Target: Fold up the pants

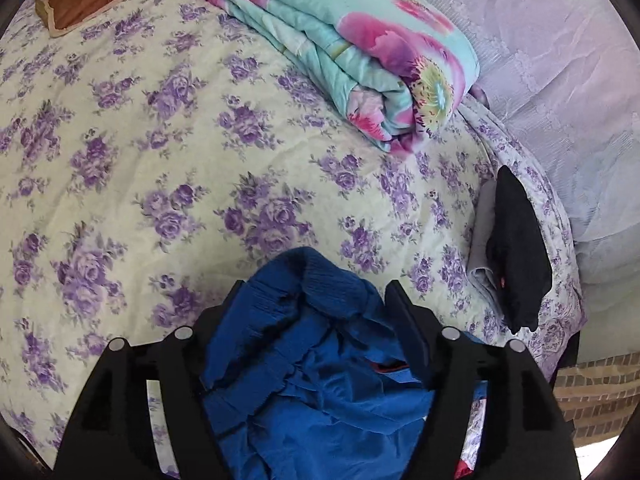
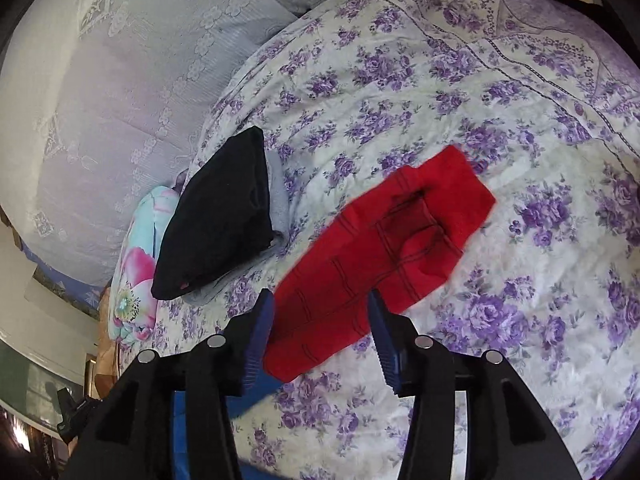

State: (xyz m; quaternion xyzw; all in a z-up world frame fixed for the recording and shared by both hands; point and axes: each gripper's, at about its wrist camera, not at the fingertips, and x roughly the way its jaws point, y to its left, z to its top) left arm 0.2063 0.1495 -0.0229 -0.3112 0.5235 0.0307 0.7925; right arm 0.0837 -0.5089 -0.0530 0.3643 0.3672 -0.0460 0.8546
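Standing apart with its jaws clear of the cloth, the left gripper [image 1: 316,316] frames a crumpled heap of blue pants [image 1: 304,364] lying on the flowered bed [image 1: 168,128], while the right gripper [image 2: 320,338], likewise parted and gripping nothing, hangs over a red garment [image 2: 380,256] spread flat on the same sheet. Beyond the red piece, toward the bed's wall-side edge, a folded black garment [image 2: 224,216] rests on a grey one [image 2: 278,188]. A rolled flower-print quilt [image 1: 360,52] lies further along that same edge.
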